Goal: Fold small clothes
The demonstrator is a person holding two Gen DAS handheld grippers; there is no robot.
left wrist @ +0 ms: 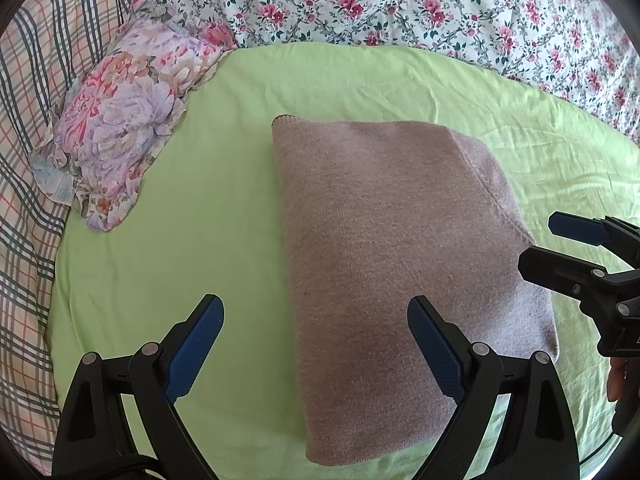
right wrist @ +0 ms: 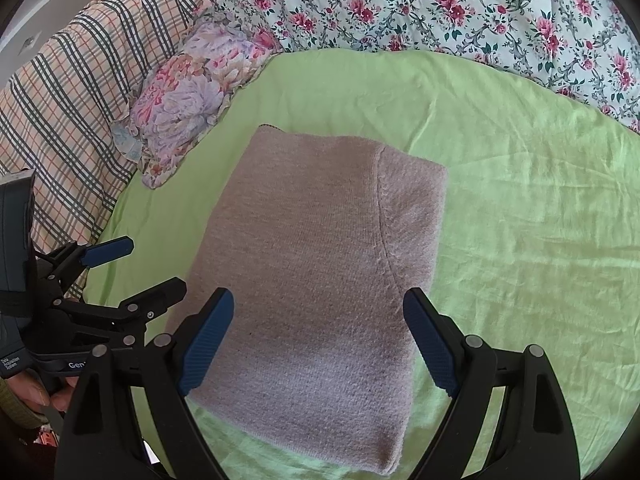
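A folded mauve-grey knit garment (left wrist: pixel 392 248) lies flat on the green sheet (left wrist: pixel 180 208); it also shows in the right wrist view (right wrist: pixel 316 280). My left gripper (left wrist: pixel 316 312) is open and empty, above the garment's near left edge. My right gripper (right wrist: pixel 318 304) is open and empty, hovering over the garment's near end. The right gripper also shows at the right edge of the left wrist view (left wrist: pixel 548 240). The left gripper shows at the left of the right wrist view (right wrist: pixel 156 264).
A floral pillow (left wrist: pixel 124 120) lies at the back left, next to a plaid blanket (left wrist: pixel 28 128). A floral quilt (left wrist: pixel 400 4) runs along the back. The green sheet (right wrist: pixel 540 240) stretches to the right.
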